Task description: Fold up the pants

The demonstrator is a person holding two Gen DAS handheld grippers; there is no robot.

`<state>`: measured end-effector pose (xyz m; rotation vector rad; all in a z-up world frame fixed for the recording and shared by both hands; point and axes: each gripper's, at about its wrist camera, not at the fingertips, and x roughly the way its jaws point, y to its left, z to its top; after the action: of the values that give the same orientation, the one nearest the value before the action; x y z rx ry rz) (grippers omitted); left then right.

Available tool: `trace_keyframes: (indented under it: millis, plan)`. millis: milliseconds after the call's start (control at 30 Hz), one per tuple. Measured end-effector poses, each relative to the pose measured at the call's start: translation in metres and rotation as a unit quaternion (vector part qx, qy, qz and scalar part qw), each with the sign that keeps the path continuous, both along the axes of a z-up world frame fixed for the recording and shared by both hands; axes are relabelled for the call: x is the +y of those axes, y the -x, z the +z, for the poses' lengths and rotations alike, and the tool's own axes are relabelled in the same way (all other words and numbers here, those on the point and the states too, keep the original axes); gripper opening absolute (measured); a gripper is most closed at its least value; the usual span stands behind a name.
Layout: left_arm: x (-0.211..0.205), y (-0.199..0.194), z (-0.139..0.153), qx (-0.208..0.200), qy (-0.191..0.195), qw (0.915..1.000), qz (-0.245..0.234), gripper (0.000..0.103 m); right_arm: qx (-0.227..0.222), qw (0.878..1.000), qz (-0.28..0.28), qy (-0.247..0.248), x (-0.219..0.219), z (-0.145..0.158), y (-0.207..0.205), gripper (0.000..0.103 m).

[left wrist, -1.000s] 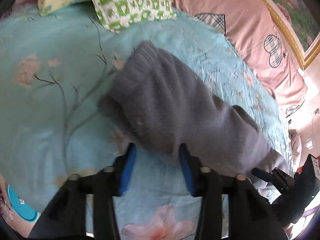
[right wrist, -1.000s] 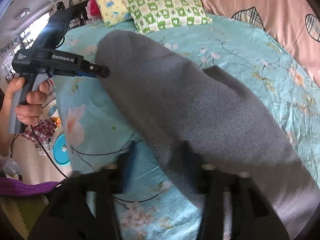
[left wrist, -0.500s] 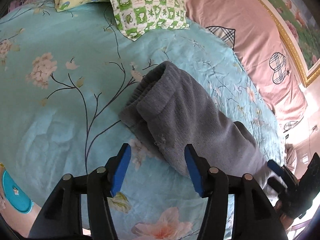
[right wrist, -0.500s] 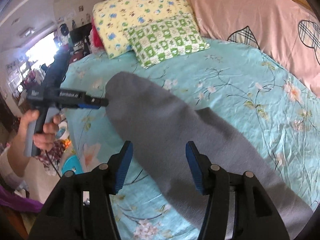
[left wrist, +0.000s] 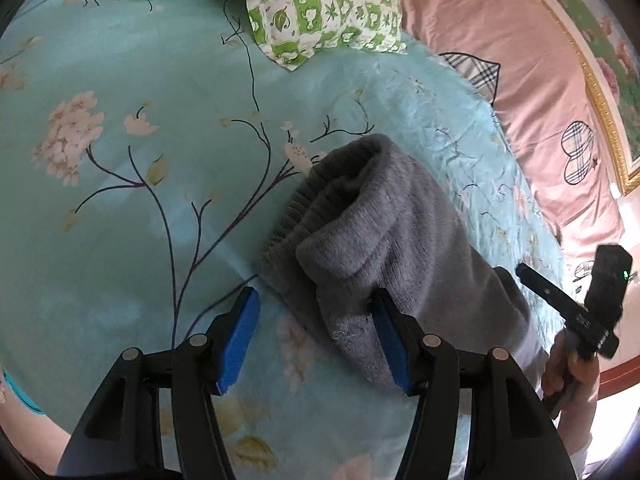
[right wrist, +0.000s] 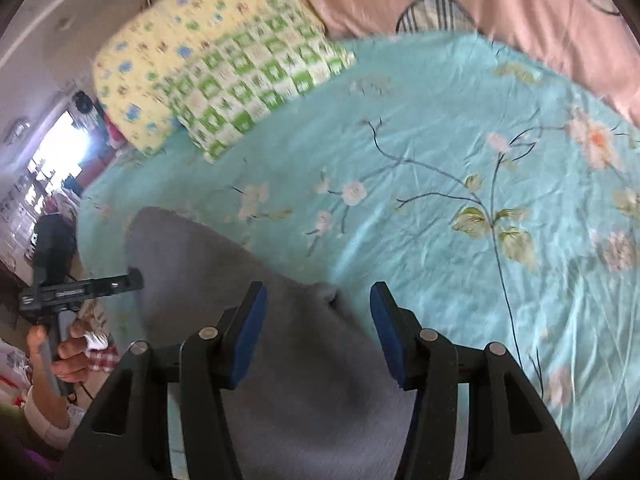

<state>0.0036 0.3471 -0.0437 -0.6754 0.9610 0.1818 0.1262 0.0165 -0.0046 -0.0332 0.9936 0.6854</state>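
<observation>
Grey pants (right wrist: 304, 380) run off the bottom edge (motion-blurred too).

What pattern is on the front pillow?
Green-and-white checks on the pillow, clearest in the left wrist view.

A bed (left wrist: 120, 208) with a teal flowered sheet carries grey pants (left wrist: 384, 240) near the grippers and pillows (left wrist: 324, 4) beyond.

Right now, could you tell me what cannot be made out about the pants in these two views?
- Left wrist view: the gray pants pass behind the left gripper, hiding their near end.
- Right wrist view: motion blur smears the fabric; the right gripper covers the near part.
- The pants' full length appears in neither view.
</observation>
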Motion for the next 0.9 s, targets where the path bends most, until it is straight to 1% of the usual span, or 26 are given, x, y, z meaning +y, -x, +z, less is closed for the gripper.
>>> trace_keyframes:
  millis: [67, 133, 167, 200, 267, 300, 333, 367, 433, 467, 533, 600, 633, 733, 800, 900]
  plan:
    - [0.000, -0.003, -0.003, 0.004, -0.003, 1.0000, 0.001, 0.061, 0.014, 1.000, 0.015, 0.017, 0.008, -0.011, -0.012, 0.052]
    - [-0.001, -0.005, -0.005, 0.006, -0.006, 1.0000, 0.004, 0.061, 0.035, 0.998, 0.033, 0.042, 0.019, -0.026, -0.022, 0.047]
    - [-0.002, -0.005, -0.005, 0.006, -0.007, 0.9999, 0.005, 0.061, 0.041, 0.997, 0.039, 0.050, 0.022, -0.032, -0.024, 0.042]
    - [-0.002, -0.006, -0.006, 0.006, -0.008, 0.9999, 0.008, 0.061, 0.054, 0.995, 0.049, 0.062, 0.027, -0.041, -0.026, 0.033]
    - [-0.003, -0.007, -0.007, 0.007, -0.009, 0.9999, 0.012, 0.061, 0.058, 0.994, 0.063, 0.063, 0.031, -0.046, -0.023, 0.026]
    - [-0.004, -0.008, -0.007, 0.007, -0.011, 0.9998, 0.013, 0.061, 0.050, 0.994, 0.067, 0.065, 0.033, -0.045, -0.020, 0.023]
    - [-0.005, -0.011, -0.007, 0.008, -0.015, 0.9998, 0.013, 0.059, 0.044, 0.994, 0.068, 0.067, 0.033, -0.044, -0.017, 0.021]
    - [-0.005, -0.013, -0.006, 0.007, -0.018, 0.9997, 0.012, 0.050, 0.042, 0.995, 0.068, 0.066, 0.032, -0.042, -0.015, 0.019]
    - [-0.008, -0.016, -0.003, 0.001, -0.019, 0.9998, 0.010, 0.042, 0.036, 0.996, 0.064, 0.058, 0.030, -0.037, -0.010, 0.018]
    - [-0.008, -0.015, 0.000, -0.004, -0.022, 0.9997, 0.011, 0.033, 0.030, 0.996, 0.062, 0.052, 0.028, -0.033, -0.008, 0.017]
    - [-0.009, -0.006, 0.014, -0.030, -0.016, 0.9994, 0.007, 0.028, 0.015, 0.998, 0.050, 0.035, 0.022, -0.022, -0.005, 0.016]
    - [-0.010, 0.009, 0.032, -0.060, -0.005, 0.9982, 0.002, 0.027, 0.004, 0.999, 0.034, 0.011, 0.016, -0.008, -0.003, 0.016]
    - [-0.010, 0.014, 0.040, -0.072, -0.004, 0.9974, -0.003, 0.026, 0.000, 1.000, 0.029, 0.006, 0.015, -0.005, -0.004, 0.016]
    - [-0.014, 0.026, 0.053, -0.089, -0.017, 0.9958, -0.017, 0.026, -0.026, 1.000, 0.012, 0.001, 0.014, 0.004, -0.003, 0.016]
    - [-0.015, 0.025, 0.049, -0.087, -0.028, 0.9956, -0.022, 0.025, -0.026, 1.000, 0.003, 0.000, 0.015, 0.001, -0.007, 0.016]
    - [-0.013, 0.017, 0.024, -0.063, -0.041, 0.9970, -0.018, 0.025, -0.032, 0.999, -0.003, 0.029, 0.025, -0.018, -0.010, 0.016]
